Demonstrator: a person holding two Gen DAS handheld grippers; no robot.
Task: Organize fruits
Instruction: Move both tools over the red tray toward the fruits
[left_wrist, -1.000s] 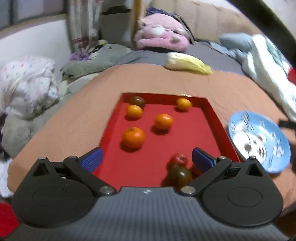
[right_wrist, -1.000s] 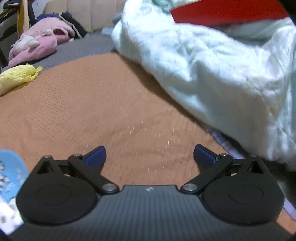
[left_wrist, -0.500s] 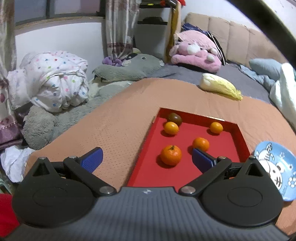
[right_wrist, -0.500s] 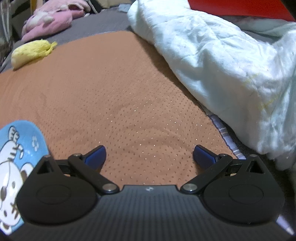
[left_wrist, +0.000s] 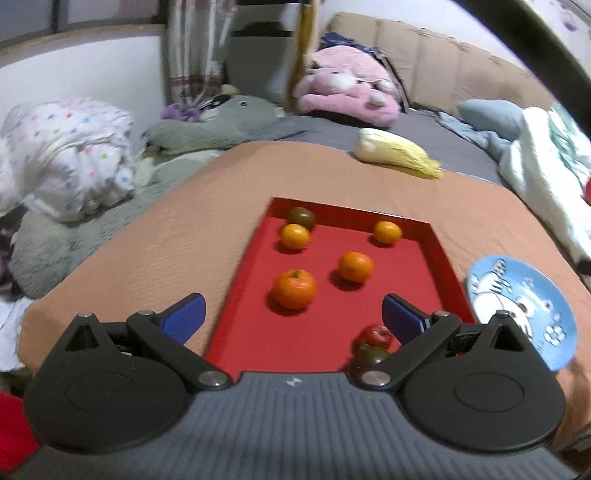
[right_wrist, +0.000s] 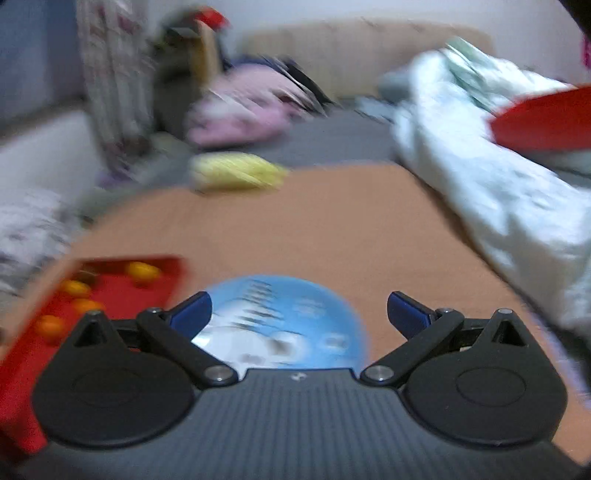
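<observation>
Oranges, incl. the largest orange (left_wrist: 294, 288), sit loose in a red tray (left_wrist: 439, 254) on the bed w/ darker fruits; left claw (left_wrist: 293, 317) spread, empty, nearest, fruit just ahead; right claw (right_wrist: 300, 311) spread over the blue plate (right_wrist: 280, 317).

Red tray (left_wrist: 255, 295); orange fruits (left_wrist: 294, 288); blue cartoon-print plate (left_wrist: 524, 306).

The tray (left_wrist: 439, 254) lay on the bed (left_wrist: 207, 229) with seven fruits in it: five (left_wrist: 294, 288) spread toward its far end, two (left_wrist: 376, 335) touching at its near right. The plate (left_wrist: 524, 310) sat just right of the tray.
</observation>
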